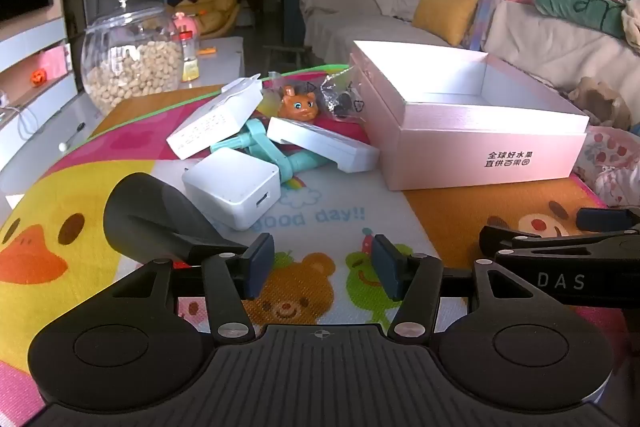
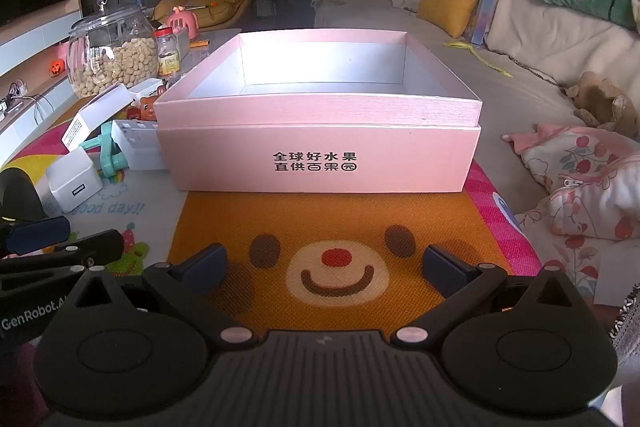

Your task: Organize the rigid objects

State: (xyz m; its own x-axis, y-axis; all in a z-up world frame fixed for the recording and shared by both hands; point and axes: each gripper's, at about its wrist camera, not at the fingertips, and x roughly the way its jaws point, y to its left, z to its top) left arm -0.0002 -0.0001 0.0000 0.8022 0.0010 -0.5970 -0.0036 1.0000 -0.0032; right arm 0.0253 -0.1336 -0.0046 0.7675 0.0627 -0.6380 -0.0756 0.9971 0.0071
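Evidently nothing is sorted yet: the pale pink cardboard box (image 2: pixel 320 131) looks empty, while the white square charger (image 1: pixel 234 189) and other small items lie piled beside it on the desk. Left claw (image 1: pixel 318 265) and right claw (image 2: pixel 324 261) both gape empty.

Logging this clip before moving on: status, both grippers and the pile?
Left gripper open, empty. Right gripper wide open, empty. Open pink cardboard box empty; white square USB charger nearest left gripper, unobstructed.
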